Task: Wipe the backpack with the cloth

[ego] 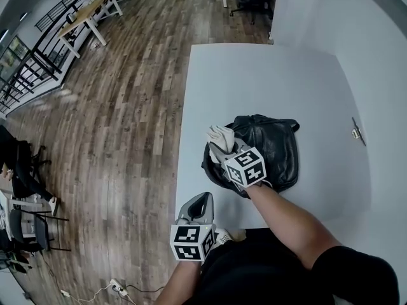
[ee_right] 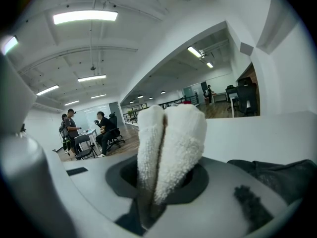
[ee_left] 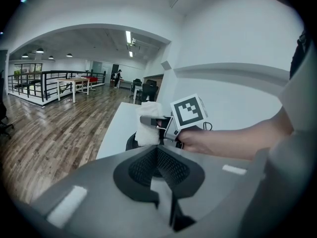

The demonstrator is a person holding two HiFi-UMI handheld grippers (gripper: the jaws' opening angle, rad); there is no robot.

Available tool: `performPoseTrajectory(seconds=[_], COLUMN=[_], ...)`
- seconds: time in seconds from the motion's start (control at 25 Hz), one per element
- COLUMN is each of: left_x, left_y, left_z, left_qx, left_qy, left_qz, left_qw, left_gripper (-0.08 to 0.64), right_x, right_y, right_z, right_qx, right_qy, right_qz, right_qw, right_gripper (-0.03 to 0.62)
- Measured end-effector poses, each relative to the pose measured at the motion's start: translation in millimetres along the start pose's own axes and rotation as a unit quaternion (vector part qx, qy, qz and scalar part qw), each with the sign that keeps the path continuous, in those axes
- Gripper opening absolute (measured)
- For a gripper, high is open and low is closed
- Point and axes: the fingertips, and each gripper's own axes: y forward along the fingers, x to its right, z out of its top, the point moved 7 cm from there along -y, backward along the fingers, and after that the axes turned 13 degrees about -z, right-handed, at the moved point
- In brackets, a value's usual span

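A black leather backpack (ego: 270, 148) lies on the white table (ego: 267, 81). My right gripper (ego: 220, 146) is over the backpack's left edge, shut on a folded white cloth (ego: 220, 135). In the right gripper view the cloth (ee_right: 171, 143) stands up between the jaws, with the backpack (ee_right: 277, 175) low at the right. My left gripper (ego: 200, 200) hangs at the table's front left edge, apart from the backpack, shut with nothing in it. The left gripper view shows its jaws closed together (ee_left: 158, 150), and beyond them the cloth (ee_left: 147, 127) and the backpack (ee_left: 131, 142).
A small metal object (ego: 357, 132) lies near the table's right side by the white wall. Wooden floor (ego: 127, 138) runs along the table's left edge. Desks and railings (ego: 89, 11) stand far off. Seated and standing people (ee_right: 84, 128) are in the distance.
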Motion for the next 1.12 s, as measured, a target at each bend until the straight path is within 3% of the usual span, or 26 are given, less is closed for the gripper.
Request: performPoseTrajectory(seconds=[1.12], left_x=[44.6], left_y=[36.5], left_z=[12.8], left_qx=[-0.012], left_qy=[0.044], left_qz=[-0.063], left_qw=[0.997], left_gripper=[0.008], right_x=[75.6], right_y=[-68.9], right_z=[-1.5], right_qx=[0.016], right_qy=[-0.006], right_qz=[-0.09], right_qw=[0.996], right_gripper=[0.087])
